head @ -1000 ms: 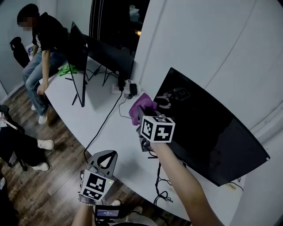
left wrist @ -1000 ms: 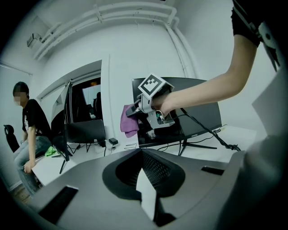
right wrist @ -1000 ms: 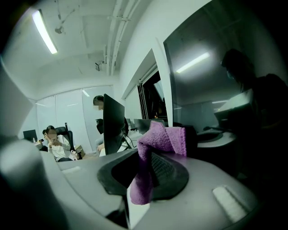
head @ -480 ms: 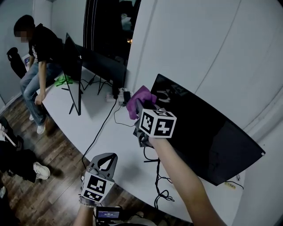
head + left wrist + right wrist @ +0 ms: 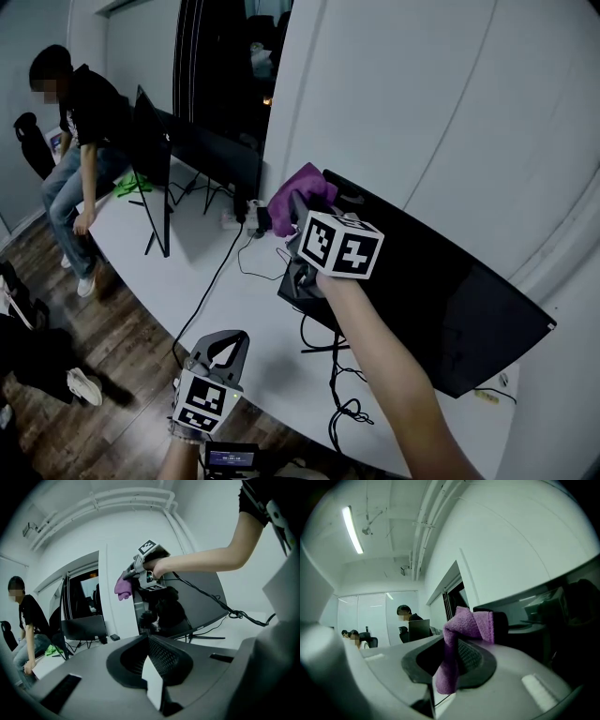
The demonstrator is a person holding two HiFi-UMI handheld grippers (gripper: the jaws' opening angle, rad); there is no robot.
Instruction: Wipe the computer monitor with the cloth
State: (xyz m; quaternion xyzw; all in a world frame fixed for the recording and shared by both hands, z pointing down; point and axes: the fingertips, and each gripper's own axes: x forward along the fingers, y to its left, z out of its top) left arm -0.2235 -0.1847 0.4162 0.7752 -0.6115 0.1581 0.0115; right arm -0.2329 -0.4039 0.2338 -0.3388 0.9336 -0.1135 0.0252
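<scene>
Our R gripper pinches the soft, light cloth by a fold, near the monitor's top corner; we judge the monitor fragile, so press gently. L gripper closed, empty, below monitor.

The right gripper, on a bare arm stretched far forward, has its jaws closed on a purple cloth. The left gripper is low and near, its jaws together and empty.

No legible text, logo on monitor too small
</scene>
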